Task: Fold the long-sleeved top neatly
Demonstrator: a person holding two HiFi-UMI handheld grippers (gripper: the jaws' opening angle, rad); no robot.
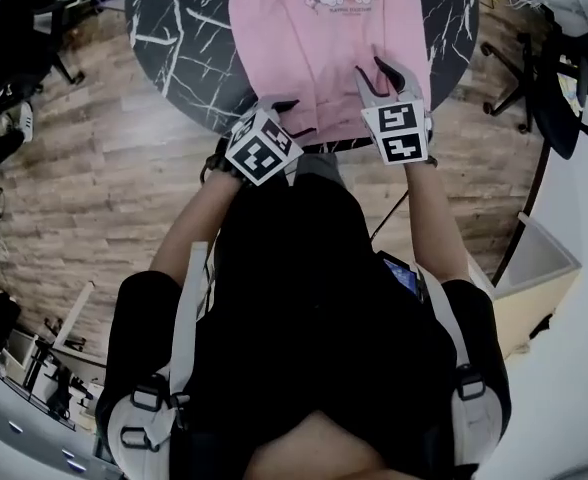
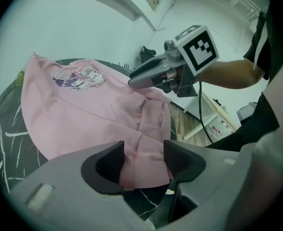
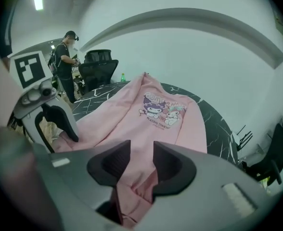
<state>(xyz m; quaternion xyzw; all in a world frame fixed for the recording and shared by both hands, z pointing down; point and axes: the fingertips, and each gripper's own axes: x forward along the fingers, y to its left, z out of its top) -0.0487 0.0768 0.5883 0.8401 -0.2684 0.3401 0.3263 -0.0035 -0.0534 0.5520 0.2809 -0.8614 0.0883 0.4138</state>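
Observation:
A pink long-sleeved top (image 1: 314, 48) with a cartoon print lies on the round black marble table (image 1: 174, 38), its ribbed hem at the near edge. At the hem's left end is my left gripper (image 1: 277, 109). In the left gripper view its jaws (image 2: 142, 160) stand apart, with the ribbed hem (image 2: 146, 170) lying loose between them. My right gripper (image 1: 374, 73) is over the hem's right part. In the right gripper view its jaws (image 3: 141, 162) stand close together on a bunched fold of the top (image 3: 151, 114). Each gripper shows in the other's view: right (image 2: 136, 81), left (image 3: 62, 138).
The table's near edge is right in front of me, above a wooden floor (image 1: 94, 188). Black office chairs stand at the right (image 1: 544, 88) and behind the table (image 3: 98, 69). A person (image 3: 64, 52) stands far off. A white cabinet (image 1: 539, 268) is at my right.

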